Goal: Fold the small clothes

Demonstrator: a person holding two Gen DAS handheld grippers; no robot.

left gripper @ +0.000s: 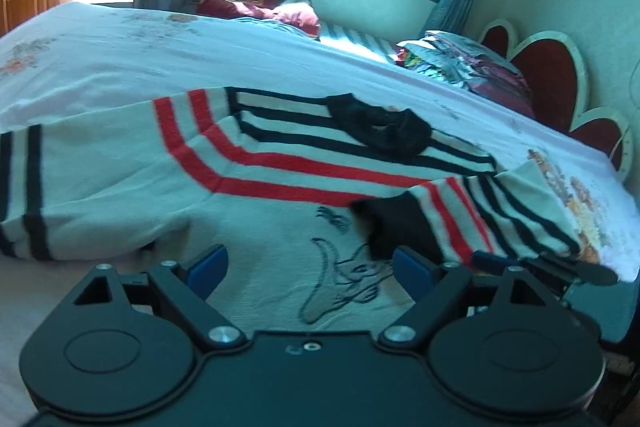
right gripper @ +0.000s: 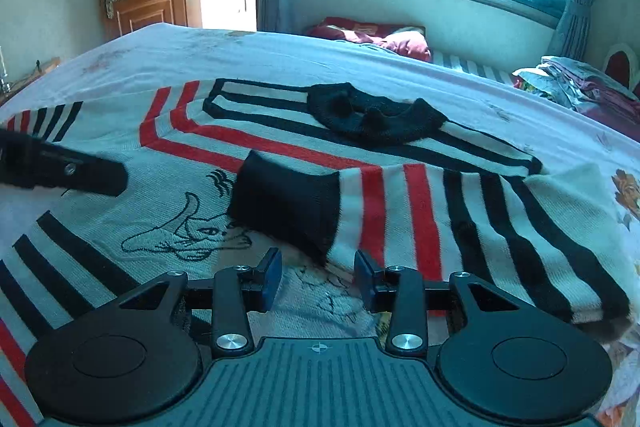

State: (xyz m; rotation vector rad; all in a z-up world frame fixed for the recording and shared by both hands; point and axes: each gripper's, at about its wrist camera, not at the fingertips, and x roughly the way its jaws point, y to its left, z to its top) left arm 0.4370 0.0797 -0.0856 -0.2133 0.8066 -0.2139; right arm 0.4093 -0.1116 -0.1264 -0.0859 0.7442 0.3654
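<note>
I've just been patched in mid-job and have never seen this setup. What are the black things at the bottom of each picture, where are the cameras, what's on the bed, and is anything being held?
A person holds a two-finger claw in each hand; each carries a camera looking along its fingers. One picture looks past the left claw, the other past the right claw. On the bed lies a white sweater with red and black stripes and a black collar. One sleeve is folded across its front. Both claws are open, holding nothing. The left claw also shows in the right view.
</note>
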